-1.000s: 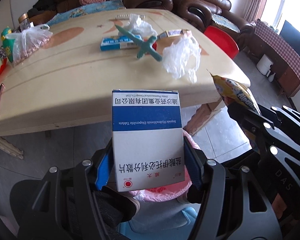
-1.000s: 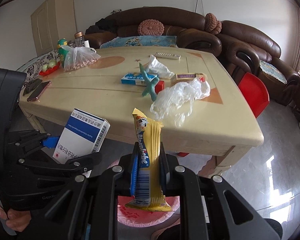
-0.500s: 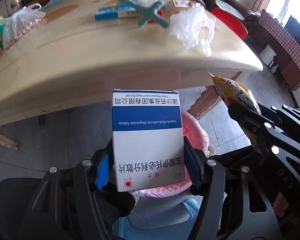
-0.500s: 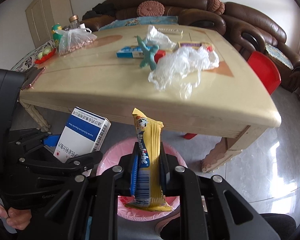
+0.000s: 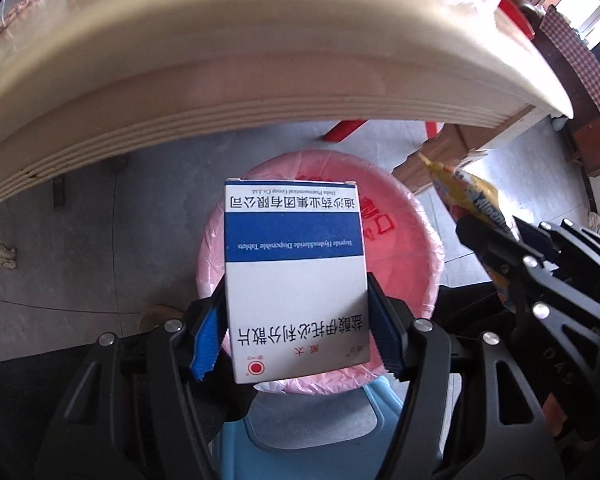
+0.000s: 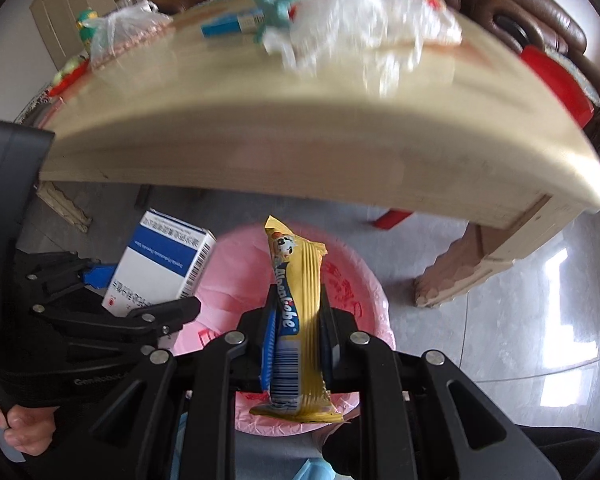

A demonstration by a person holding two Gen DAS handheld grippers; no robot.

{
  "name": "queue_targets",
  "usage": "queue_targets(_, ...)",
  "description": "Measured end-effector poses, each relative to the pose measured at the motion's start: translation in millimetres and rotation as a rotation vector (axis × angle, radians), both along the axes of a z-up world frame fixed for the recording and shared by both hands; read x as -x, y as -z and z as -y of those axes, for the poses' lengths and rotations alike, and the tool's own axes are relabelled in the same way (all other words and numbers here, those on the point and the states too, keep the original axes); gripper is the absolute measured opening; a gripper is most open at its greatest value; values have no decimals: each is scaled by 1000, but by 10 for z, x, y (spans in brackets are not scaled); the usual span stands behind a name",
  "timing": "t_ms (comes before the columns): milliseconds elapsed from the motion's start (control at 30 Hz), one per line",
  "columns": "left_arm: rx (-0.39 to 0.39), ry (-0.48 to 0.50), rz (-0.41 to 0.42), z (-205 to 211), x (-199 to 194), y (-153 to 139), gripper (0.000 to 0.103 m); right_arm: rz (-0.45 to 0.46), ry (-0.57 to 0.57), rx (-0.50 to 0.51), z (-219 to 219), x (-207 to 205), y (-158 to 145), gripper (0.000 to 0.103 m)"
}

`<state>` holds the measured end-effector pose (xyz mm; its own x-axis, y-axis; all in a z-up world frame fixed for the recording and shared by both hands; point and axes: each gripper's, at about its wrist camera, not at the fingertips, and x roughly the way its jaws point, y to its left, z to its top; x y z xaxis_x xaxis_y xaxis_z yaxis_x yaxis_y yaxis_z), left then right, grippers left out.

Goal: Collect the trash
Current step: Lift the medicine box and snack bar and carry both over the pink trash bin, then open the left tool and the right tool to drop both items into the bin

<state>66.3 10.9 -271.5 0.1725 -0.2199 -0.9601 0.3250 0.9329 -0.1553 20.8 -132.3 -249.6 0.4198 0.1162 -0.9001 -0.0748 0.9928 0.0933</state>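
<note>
My left gripper [image 5: 296,320] is shut on a white and blue medicine box [image 5: 294,272], held upright above a bin lined with a pink bag [image 5: 412,248]. The box also shows in the right wrist view [image 6: 160,260]. My right gripper [image 6: 298,320] is shut on a yellow snack wrapper [image 6: 298,312], also over the pink bin [image 6: 352,288]. The wrapper shows at the right of the left wrist view [image 5: 472,200]. On the table [image 6: 260,128] lie a crumpled clear plastic bag [image 6: 364,28], a blue box [image 6: 228,24] and a teal toy [image 6: 278,4].
The table's front edge [image 5: 260,80] hangs just above and beyond both grippers. A table leg [image 6: 472,264] stands right of the bin. A red chair [image 6: 556,80] and brown sofa [image 6: 540,12] are at the far right. A bag of nuts [image 6: 128,32] sits at the table's left.
Both grippers have moved down below the table's edge with their loads. The pink bin has come into full view beneath the box and the wrapper.
</note>
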Motion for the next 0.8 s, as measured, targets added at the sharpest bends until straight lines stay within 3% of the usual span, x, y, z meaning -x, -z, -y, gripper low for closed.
queue_targets(400, -61, -24, -135, 59, -226, 612, 62, -175, -20, 0, 32, -174, 749, 18)
queue_targets(800, -96, 4, -241, 166, -299, 1098, 62, -299, -20, -18, 43, -275, 1207, 18)
